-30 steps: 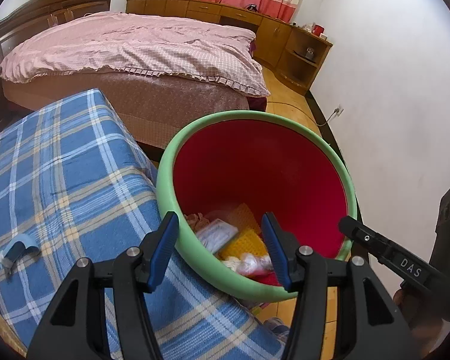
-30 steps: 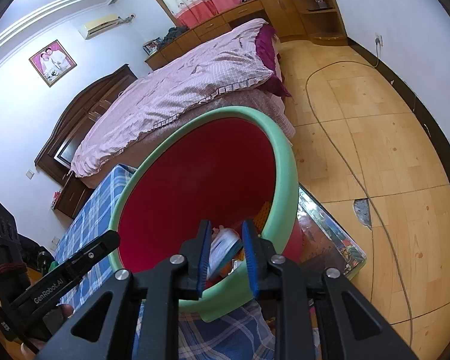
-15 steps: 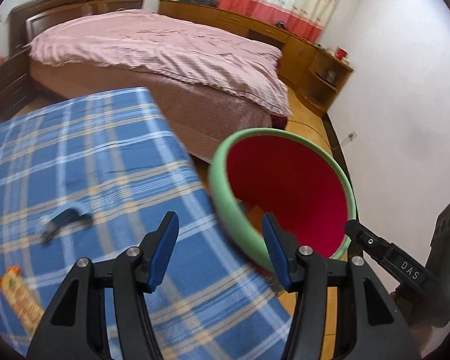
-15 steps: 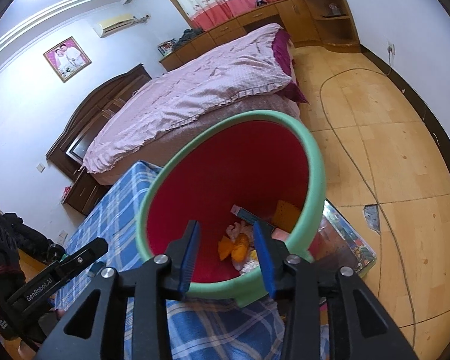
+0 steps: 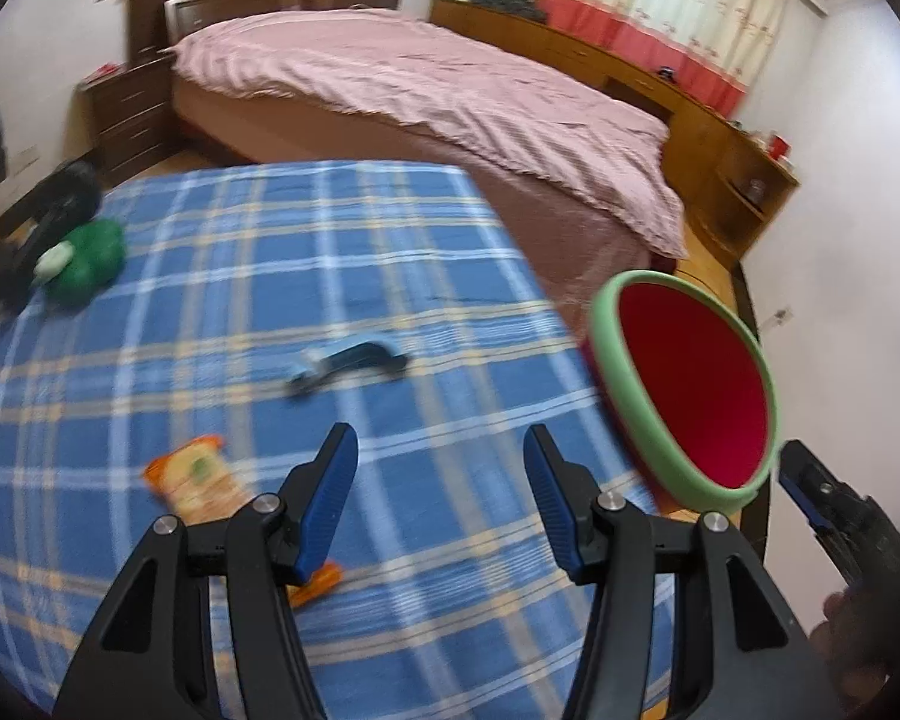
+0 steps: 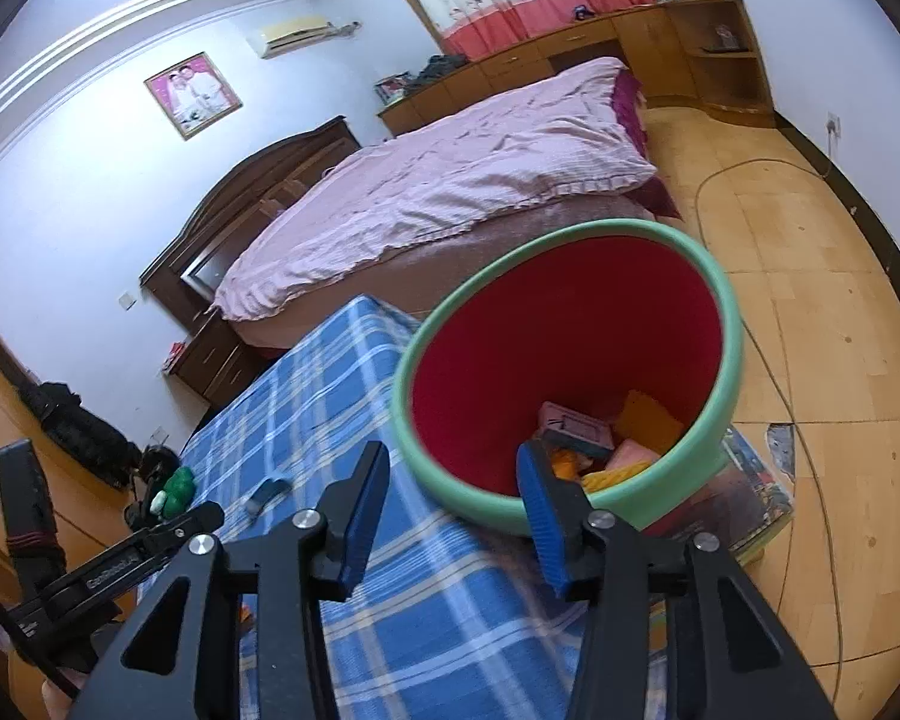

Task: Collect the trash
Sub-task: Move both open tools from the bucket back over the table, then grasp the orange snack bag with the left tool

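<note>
Between the earlier frames and this moment, the left gripper (image 5: 441, 501) had been swung away from the bin (image 5: 624, 354) and out over the blue plaid cloth (image 5: 222, 312), while a white packet once pinched by the right gripper (image 6: 453, 513) was no longer seen between its pads. The right gripper's jaws were opening, with nothing between them; they were held over the near rim of the bin (image 6: 444, 480). The left gripper's jaws were set apart and empty above the cloth.

Nearest the left gripper, an orange snack wrapper (image 5: 195, 480) was seen lying flat on the cloth, just beside its left finger, and a second orange scrap (image 5: 318, 583) was partly hidden under that finger. Further out, a small blue and dark object (image 5: 348, 360), too blurred to be identified, was lying near the middle of the cloth. A green item (image 5: 87, 261) was placed at the far left edge, beside a black object (image 5: 36, 222).

Inside the bin, collected trash (image 6: 606, 438) was seen at the bottom: yellow, pink and orange pieces. The bin was set at the cloth's right edge. Beyond it, a bed with a pink cover (image 6: 450, 180) was seen.
</note>
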A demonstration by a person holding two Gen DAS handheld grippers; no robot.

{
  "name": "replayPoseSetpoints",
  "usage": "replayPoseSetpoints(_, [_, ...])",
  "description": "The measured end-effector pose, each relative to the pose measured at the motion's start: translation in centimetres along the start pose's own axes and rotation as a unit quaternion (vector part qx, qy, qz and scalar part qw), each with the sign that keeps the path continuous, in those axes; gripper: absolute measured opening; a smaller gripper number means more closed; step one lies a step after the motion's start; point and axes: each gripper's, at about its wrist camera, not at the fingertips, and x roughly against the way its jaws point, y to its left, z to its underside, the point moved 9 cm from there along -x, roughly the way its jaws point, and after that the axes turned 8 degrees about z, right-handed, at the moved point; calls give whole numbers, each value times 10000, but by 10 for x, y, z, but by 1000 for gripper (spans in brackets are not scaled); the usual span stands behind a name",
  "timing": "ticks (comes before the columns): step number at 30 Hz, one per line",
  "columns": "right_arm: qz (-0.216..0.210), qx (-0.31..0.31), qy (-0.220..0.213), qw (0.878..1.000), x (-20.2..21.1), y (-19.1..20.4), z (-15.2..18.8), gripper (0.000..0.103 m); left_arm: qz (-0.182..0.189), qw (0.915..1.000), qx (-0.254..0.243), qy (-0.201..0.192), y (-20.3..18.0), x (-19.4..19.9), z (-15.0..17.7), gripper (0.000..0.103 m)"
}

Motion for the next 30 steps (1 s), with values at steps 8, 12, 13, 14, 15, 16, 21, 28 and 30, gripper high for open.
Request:
replayPoseSetpoints(8, [-23, 263, 146, 9995, 0, 23, 25, 52, -442, 9980, 455, -58, 45, 16, 15, 57])
replayPoseSetpoints(12, [-62, 334, 280, 9990, -5, 31, 37, 57, -601, 9955, 733, -18, 65, 16, 25, 57])
replayPoseSetpoints(13, [-69, 351, 295, 9989, -4, 33, 41, 57, -647, 9945, 818, 2, 71, 16, 28, 57])
replayPoseSetpoints(14, [-72, 365, 308, 9988, -4, 35, 43, 57, -689, 9938, 875, 25, 75, 15, 30, 57])
replayPoseSetpoints(15, [-80, 380, 318, 9987, -4, 37, 44, 60, -749, 9928, 934, 60, 80, 13, 32, 57])
replayPoseSetpoints(16, [-87, 389, 320, 9987, -3, 38, 46, 62, -831, 9915, 996, 112, 86, 11, 35, 57])
replayPoseSetpoints(21, [-103, 461, 360, 9982, -3, 44, 51, 62, -916, 9889, 1142, 242, 97, 3, 44, 57])
replayPoseSetpoints(28, [-84, 488, 448, 9978, -6, 46, 57, 63, -925, 9883, 1142, 411, 96, -14, 51, 58])
replayPoseSetpoints(30, [-82, 487, 477, 9976, -7, 45, 58, 63, -959, 9884, 1122, 358, 96, -16, 50, 59])
